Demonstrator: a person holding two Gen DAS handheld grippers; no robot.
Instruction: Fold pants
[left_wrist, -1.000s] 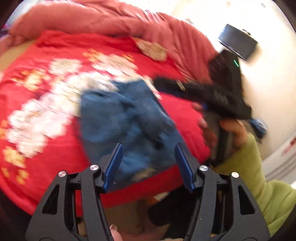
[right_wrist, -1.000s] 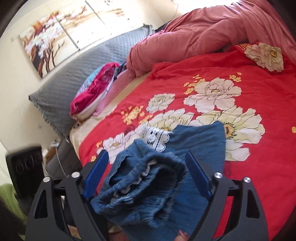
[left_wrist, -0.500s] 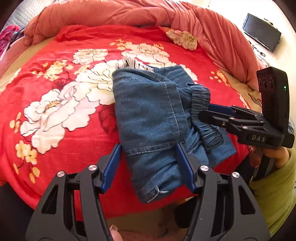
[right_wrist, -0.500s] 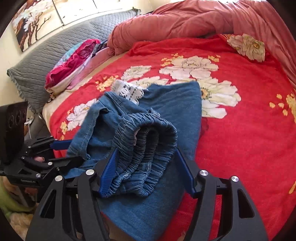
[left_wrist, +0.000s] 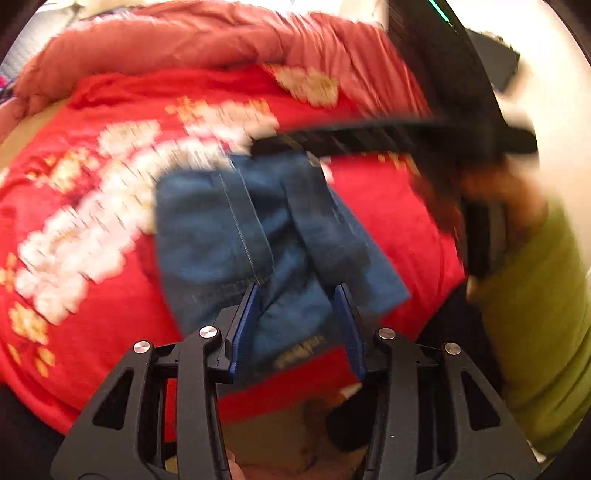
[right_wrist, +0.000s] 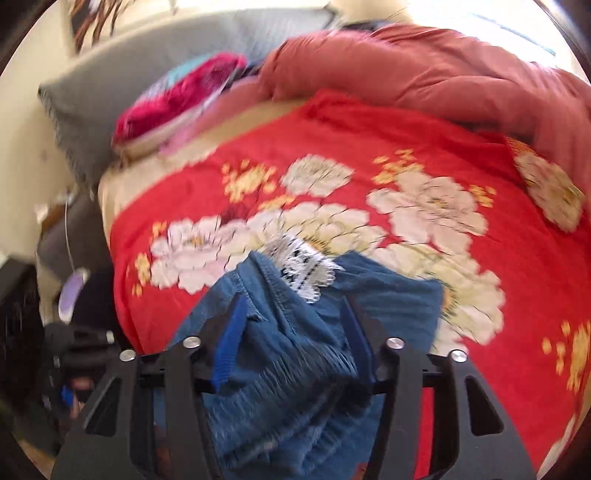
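— Both claws: what are you holding?
— Your right gripper (right_wrist: 291, 332) is straddling the bunched blue denim pants (right_wrist: 295, 354), fingers spread. Your left gripper (left_wrist: 295, 321) is hanging open over them on the red floral blanket (left_wrist: 88, 206).

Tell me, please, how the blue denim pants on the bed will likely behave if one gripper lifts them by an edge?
The pants look floppy: they bunch and drape in soft folds, so they would probably sag and unfold. The gathered waistband seems thick, likely giving good purchase.
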